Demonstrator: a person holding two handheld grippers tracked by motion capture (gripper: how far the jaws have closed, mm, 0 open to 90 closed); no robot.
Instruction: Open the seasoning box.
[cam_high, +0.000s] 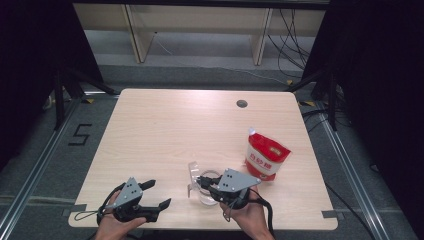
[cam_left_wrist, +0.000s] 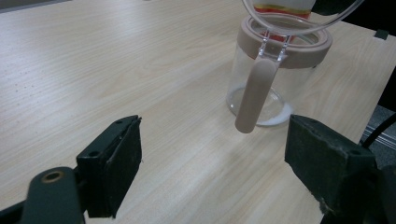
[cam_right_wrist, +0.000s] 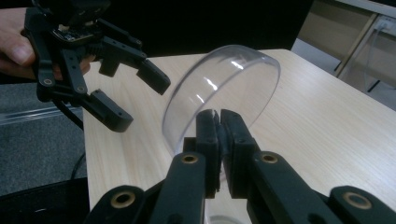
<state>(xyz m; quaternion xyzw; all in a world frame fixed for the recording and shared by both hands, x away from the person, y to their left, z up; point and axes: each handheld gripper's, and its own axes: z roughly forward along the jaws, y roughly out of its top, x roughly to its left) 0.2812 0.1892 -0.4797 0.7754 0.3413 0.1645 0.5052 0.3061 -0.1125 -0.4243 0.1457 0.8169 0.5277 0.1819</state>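
Red-and-white pouch (cam_high: 265, 156) standing at the right of the table (cam_high: 165, 130): white characters on its red band, too small to read in the high view. Floor left of the table: black tape mark (cam_high: 80, 134) shaped like the figure 5. Nothing else legible in either gripper view.

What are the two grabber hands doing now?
Left gripper: open, holding nothing.
Right gripper: shut on the clear lid of the jar.
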